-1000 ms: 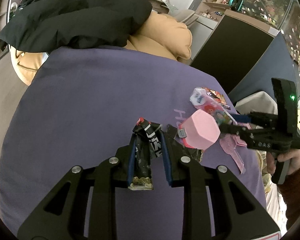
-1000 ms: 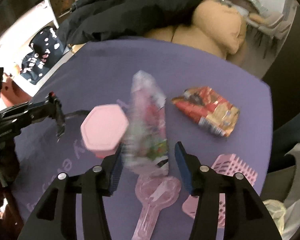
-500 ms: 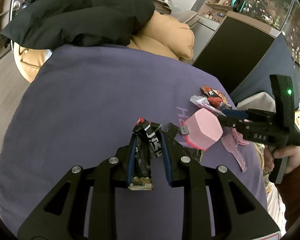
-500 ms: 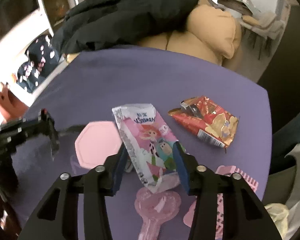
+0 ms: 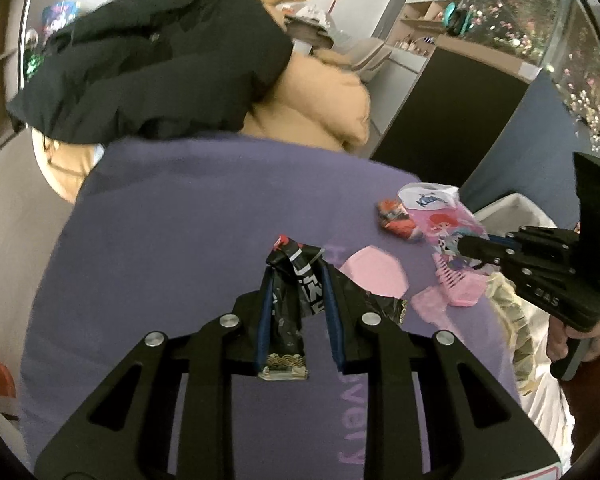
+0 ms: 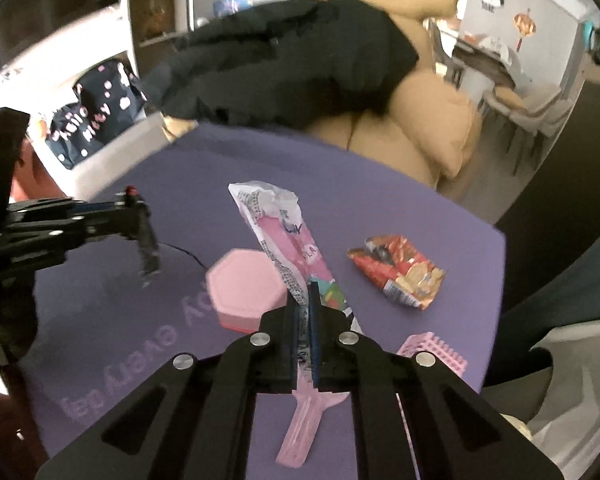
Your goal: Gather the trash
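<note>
The left gripper (image 5: 298,300) is holding a black wrapper (image 5: 290,316) between its jaws, and the wrapper is hanging up off the purple cloth (image 5: 172,240) that is covering the desk. The right gripper (image 6: 305,312) is pinching a pink and white wrapper (image 6: 278,232); its jaws have just been closing and are now squeezed tight on the lower end of it. The top of that wrapper is sticking up and away from the gripper, with its crinkled white end pointing toward the far side of the desk. In the left view the same pink wrapper (image 5: 440,220) is showing at the tip of the right gripper (image 5: 470,249), and a hand (image 5: 580,340) is gripping the handle below. A red wrapper (image 6: 398,276) is lying flat on the cloth, near the pink wrapper but not touching it. A pink box (image 6: 246,288) with six sides is sitting on the cloth just beside the right jaws. A pink comb (image 6: 434,350) is lying close to the right edge of the cloth, and a pink hand mirror (image 6: 304,428) is lying under the right gripper. At the far end of the desk a black coat (image 6: 284,68) is lying over a big tan stuffed toy (image 6: 432,120).
</note>
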